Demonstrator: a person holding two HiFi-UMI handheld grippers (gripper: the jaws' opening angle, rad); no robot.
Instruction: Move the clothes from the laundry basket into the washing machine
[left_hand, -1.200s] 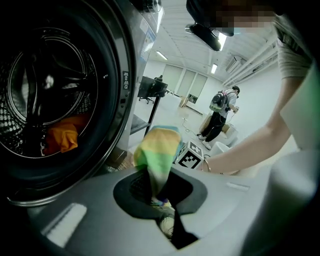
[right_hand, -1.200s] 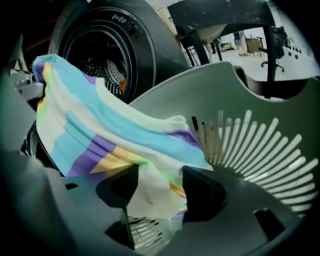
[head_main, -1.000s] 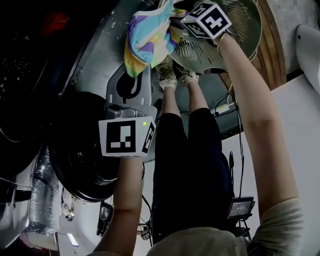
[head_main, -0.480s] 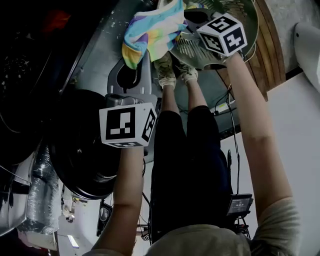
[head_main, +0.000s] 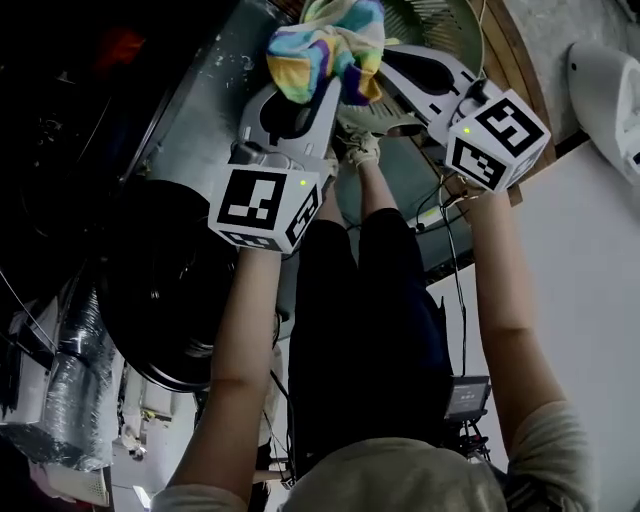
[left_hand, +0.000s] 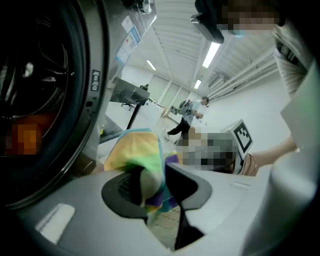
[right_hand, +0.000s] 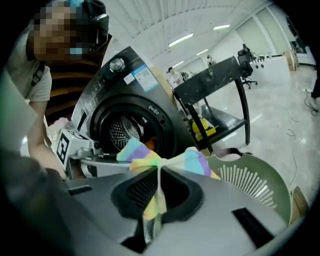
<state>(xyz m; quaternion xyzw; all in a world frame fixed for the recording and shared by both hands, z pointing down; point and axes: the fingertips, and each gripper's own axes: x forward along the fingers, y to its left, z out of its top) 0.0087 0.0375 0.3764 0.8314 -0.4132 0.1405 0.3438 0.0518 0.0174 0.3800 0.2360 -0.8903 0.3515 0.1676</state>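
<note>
- Rainbow-striped cloth (head_main: 330, 45) is up in the air, bunched between the two claws, off by the rim of the green basket (head_main: 455, 25) rather than down in it.
- Right gripper (head_main: 385, 72): its jaws have just closed and are pressed tight on a thin fold of the cloth, with the rest fanning out either side of the tips.
- Left gripper (head_main: 300, 100): its jaws have just been opening and are now a bit apart. The cloth sits between them against one pad, with a dark gap at the other.
- Washer (right_hand: 131, 131) has its door open, and in the right gripper view the drum is right behind the cloth.
</note>
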